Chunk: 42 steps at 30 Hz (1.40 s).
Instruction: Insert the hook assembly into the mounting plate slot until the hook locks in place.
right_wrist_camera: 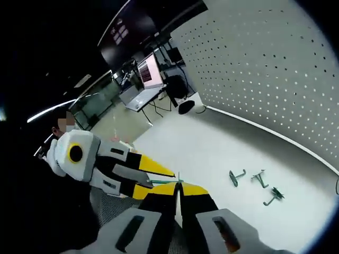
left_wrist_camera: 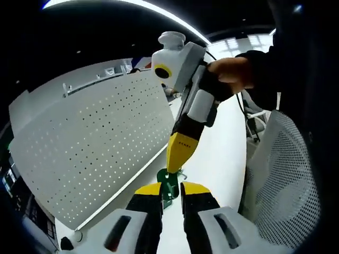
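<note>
Matt white board, glossy plastic grippers

The perforated mounting plate (left_wrist_camera: 90, 143) looks like matt white sheet metal; 3 spare hooks (right_wrist_camera: 258, 185) are green wire on a smooth white table (right_wrist_camera: 201, 153); the chair back (left_wrist_camera: 283, 180) is white mesh.

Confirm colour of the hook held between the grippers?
Green. The hook shows best in the left gripper view, between the left gripper jaws.

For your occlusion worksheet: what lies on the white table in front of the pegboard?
On the white table before the pegboard lie three loose green hooks. The part of the table under the grippers is hidden.
</note>
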Tool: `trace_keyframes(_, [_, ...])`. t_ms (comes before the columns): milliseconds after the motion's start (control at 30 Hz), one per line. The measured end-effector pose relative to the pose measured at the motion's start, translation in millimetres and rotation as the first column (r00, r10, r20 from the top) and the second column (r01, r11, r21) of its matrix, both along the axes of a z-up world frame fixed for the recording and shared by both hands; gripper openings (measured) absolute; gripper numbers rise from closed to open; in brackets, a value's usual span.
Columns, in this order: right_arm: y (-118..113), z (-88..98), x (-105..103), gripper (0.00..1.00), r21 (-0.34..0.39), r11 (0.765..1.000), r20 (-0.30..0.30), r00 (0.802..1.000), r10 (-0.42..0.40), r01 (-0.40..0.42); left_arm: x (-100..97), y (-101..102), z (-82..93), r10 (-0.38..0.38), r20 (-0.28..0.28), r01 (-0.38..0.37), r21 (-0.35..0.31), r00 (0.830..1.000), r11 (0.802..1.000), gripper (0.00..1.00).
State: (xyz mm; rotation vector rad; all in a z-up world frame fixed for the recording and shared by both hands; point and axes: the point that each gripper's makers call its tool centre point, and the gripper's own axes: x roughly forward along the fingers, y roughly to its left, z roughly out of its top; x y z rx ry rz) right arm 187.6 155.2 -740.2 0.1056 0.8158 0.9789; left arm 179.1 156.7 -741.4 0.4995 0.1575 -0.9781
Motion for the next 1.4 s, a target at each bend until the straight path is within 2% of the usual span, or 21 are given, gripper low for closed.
trace_keyframes(367, [0, -1.8, -5, 0.01, 0.008, 1.0, -0.041, 0.999, -0.002, 0.003, 0.1, -1, -3.0, -0.005, 0.02, 0.004, 0.029, 1.0, 1.0, 0.04])
trace_keyframes(500, [1, -0.7, -5, 0.01, 0.015, 1.0, -0.035, 0.999, -0.006, 0.007, 0.3, 0, -1.8, 0.002, 0.012, -0.002, 0.019, 1.0, 1.0, 0.03])
trace_keyframes(633, [3, 4.3, -3, 0.02, 0.034, 0.999, 0.025, 1.0, 0.009, -0.01, 3.2, 3, 2.2, 0.027, -0.007, -0.027, -0.008, 1.0, 1.0, 0.03])
trace_keyframes(733, [3, 13.3, -1, 0.1, 0.057, 0.998, 0.086, 0.996, -0.005, 0.0, 6.0, 8, 4.2, 0.052, -0.021, -0.052, -0.021, 0.998, 0.998, 0.03])
trace_keyframes(800, [1, 16.9, 1, 0.11, 0.06, 0.998, 0.112, 0.994, -0.015, 0.008, 8.0, 11, 7.0, 0.069, -0.033, -0.07, -0.038, 0.997, 0.997, 0.03])
trace_keyframes(933, [-10, 28.8, 10, 0.18, 0.06, 0.997, 0.23, 0.971, -0.07, 0.058, 12.8, 18, 16.9, 0.102, -0.064, -0.108, -0.089, 0.993, 0.99, 0.03])
trace_keyframes(967, [-14, 32.9, 12, 0.2, 0.06, 0.996, 0.271, 0.959, -0.087, 0.073, 15.5, 21, 20.8, 0.118, -0.08, -0.126, -0.112, 0.99, 0.986, 0.03])
trace_keyframes(1100, [-25, 39.9, 19, 0.29, 0.062, 0.989, 0.347, 0.926, -0.146, 0.133, 24.8, 32, 34.3, 0.157, -0.104, -0.174, -0.176, 0.982, 0.969, 0.03])
trace_keyframes(1200, [-33, 42.7, 22, 0.35, 0.059, 0.984, 0.387, 0.905, -0.178, 0.168, 33.6, 43, 42.8, 0.196, -0.116, -0.217, -0.202, 0.974, 0.955, 0.03])
trace_keyframes(1333, [-44, 47.6, 28, 0.42, 0.072, 0.972, 0.43, 0.872, -0.232, 0.223, 46.6, 58, 56.4, 0.245, -0.09, -0.259, -0.217, 0.965, 0.941, 0.03])
trace_keyframes(1400, [-47, 48.9, 29, 0.47, 0.074, 0.968, 0.441, 0.862, -0.249, 0.241, 55.1, 67, 63.1, 0.271, -0.082, -0.283, -0.228, 0.959, 0.932, 0.03])
